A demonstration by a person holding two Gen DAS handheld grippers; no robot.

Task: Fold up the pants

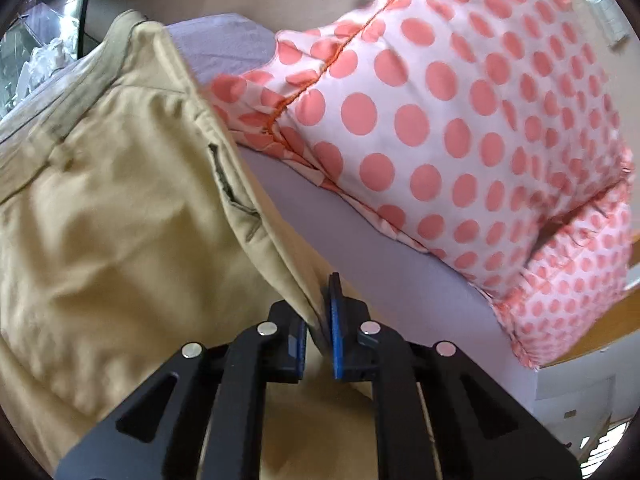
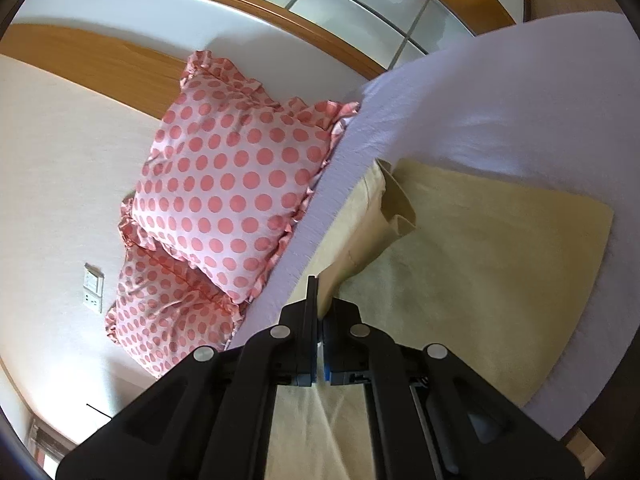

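Tan khaki pants point(image 1: 120, 208) lie on a lavender bed sheet point(image 1: 360, 232). In the left wrist view my left gripper point(image 1: 320, 320) is shut on the pants' side edge, just below a pocket opening point(image 1: 232, 184), and the cloth runs up and left from the jaws. In the right wrist view my right gripper point(image 2: 319, 312) is shut on a raised fold of the pants point(image 2: 460, 248); the rest lies flat to the right on the sheet point(image 2: 500, 120). A folded corner stands up just beyond the jaws.
Pink polka-dot pillows point(image 1: 460, 120) lie close beside the pants, also shown in the right wrist view point(image 2: 228, 192). A wooden headboard point(image 2: 100, 64) and wall with a switch plate point(image 2: 94, 288) stand behind. A cluttered area shows at far left point(image 1: 36, 52).
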